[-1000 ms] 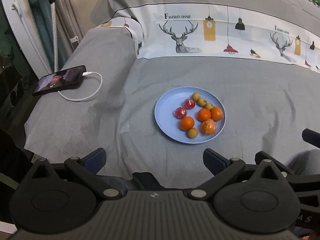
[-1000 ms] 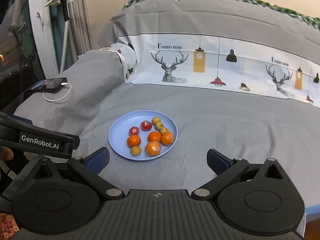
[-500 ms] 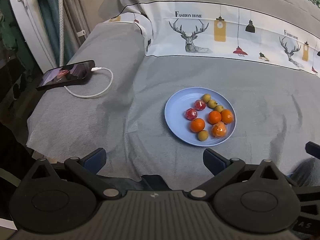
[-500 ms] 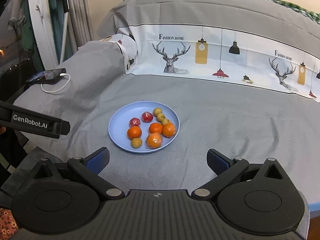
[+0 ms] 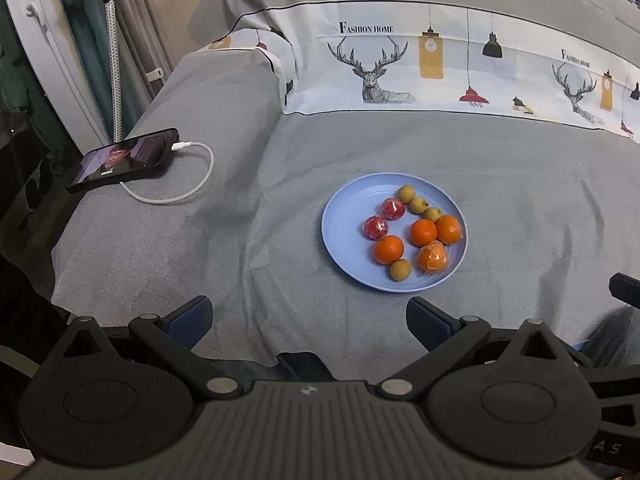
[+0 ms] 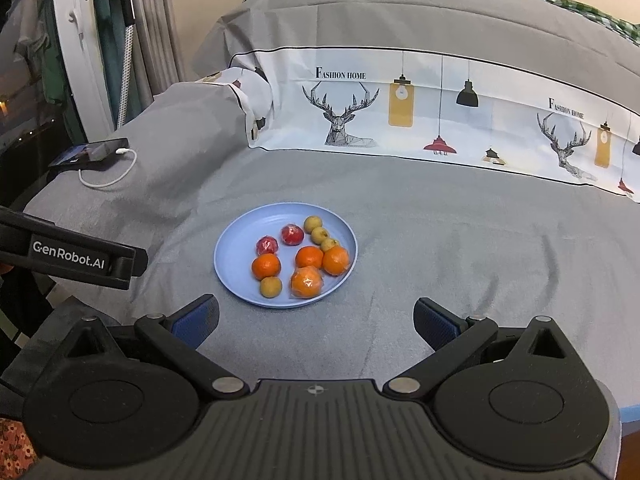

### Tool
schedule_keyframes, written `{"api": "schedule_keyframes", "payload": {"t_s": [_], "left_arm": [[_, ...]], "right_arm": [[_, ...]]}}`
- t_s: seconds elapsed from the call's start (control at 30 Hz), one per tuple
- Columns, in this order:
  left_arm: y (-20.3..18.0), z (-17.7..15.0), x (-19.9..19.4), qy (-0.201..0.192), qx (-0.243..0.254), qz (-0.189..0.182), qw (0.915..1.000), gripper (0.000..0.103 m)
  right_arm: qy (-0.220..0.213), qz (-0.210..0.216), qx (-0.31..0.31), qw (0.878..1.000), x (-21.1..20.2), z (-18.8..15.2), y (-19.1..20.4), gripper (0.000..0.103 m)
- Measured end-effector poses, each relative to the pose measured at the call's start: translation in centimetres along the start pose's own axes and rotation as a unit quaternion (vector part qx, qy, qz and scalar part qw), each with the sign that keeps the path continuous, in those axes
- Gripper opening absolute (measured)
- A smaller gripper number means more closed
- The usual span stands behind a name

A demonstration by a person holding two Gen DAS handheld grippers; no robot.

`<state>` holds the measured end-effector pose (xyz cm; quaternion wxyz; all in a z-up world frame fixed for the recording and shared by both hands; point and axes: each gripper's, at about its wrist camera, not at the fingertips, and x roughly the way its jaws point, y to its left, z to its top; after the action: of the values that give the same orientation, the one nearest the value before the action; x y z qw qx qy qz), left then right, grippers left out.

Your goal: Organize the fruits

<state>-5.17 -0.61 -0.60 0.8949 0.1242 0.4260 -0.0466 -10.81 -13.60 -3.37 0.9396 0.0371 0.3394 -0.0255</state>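
A blue plate [image 5: 344, 216] is seen resting on a grey sheet [image 5: 200, 240] spread over a bed, with all the fruit gathered on it. Four oranges [image 5: 388, 249] are grouped on the plate's near and right part, two of them wrapped in clear film. Two red fruits [image 5: 376, 227], also wrapped, lie side by side left of centre. Three small yellow fruits [image 5: 419, 204] are lined up along the far right rim, each touching the next, and a fourth yellow fruit [image 5: 400, 269] sits apart at the near edge, just beside an orange. The left gripper [image 5: 308, 316] is held short of the plate, above the sheet's near edge, fingers spread wide with nothing between them. The right gripper [image 6: 316, 316] is likewise held short of the plate [image 6: 236, 248], fingers wide and empty. A phone [image 5: 124, 159] with a lit screen lies at the far left of the bed, a white cable [image 5: 192, 184] plugged into it and looped on the sheet. A printed band with deer and lamps [image 5: 440, 68] runs across the bedding behind the plate.
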Motion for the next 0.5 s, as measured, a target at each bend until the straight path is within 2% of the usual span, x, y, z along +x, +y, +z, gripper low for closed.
{"api": "schedule_keyframes", "payload": {"t_s": [0.5], "left_arm": [[-0.28,-0.2,-0.26,0.0,0.005,0.003,1.0,0.103]], "right_arm": [[-0.006,0.002,-0.004,1.0,-0.43,-0.04,0.03,0.102]]}}
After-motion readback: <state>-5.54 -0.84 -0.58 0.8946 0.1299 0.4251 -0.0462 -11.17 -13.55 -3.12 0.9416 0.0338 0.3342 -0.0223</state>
